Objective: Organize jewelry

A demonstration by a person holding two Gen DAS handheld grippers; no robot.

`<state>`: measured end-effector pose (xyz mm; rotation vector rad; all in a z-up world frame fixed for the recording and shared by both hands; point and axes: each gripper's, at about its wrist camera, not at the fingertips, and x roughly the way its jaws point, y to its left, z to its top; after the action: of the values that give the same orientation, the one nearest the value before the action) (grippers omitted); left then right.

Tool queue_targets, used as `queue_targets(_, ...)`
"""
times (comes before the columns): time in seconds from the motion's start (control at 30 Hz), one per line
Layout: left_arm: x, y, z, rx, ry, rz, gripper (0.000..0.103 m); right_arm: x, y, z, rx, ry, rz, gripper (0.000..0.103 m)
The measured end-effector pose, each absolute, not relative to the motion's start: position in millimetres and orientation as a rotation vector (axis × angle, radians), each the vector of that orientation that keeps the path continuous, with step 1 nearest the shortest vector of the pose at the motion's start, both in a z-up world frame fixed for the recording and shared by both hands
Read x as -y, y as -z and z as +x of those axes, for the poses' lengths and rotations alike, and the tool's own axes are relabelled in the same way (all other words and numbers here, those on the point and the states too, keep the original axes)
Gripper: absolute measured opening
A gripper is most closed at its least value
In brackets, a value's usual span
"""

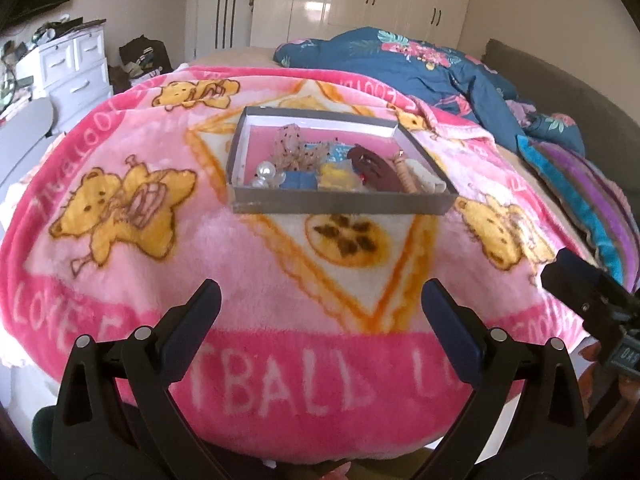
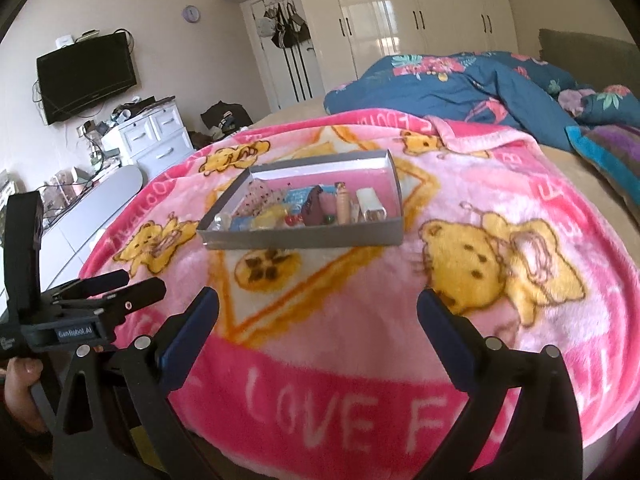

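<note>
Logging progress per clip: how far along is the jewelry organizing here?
Barely begun. Done: nothing visibly sorted; the jewelry lies jumbled in the shallow grey cardboard box on the pink teddy-bear blanket. In hand: nothing; the left gripper and right gripper are open and empty, short of the box. Left: all sorting.

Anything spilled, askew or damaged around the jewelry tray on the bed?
Nothing stands out. The grey tray sits flat on the pink blanket, all jewelry heaped inside it, none spilled. Both grippers are open and empty.
</note>
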<state>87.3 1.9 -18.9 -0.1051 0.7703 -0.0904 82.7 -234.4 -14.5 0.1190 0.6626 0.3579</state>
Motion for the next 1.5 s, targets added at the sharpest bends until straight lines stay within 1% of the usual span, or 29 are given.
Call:
queue_targets(0.47, 4.1, 26.0, 79.1, -0.778, 0.1, -0.098, 0.094, 230.5, 20.2, 81.1, -0.683, -0.372, 0.097, 0.099)
queue_targets(1.5, 1.3, 19.5, 77.2, -0.787, 0.072, -0.086, 0.094, 229.9, 20.3, 76.8, -0.687, -0.373, 0.096, 0.099)
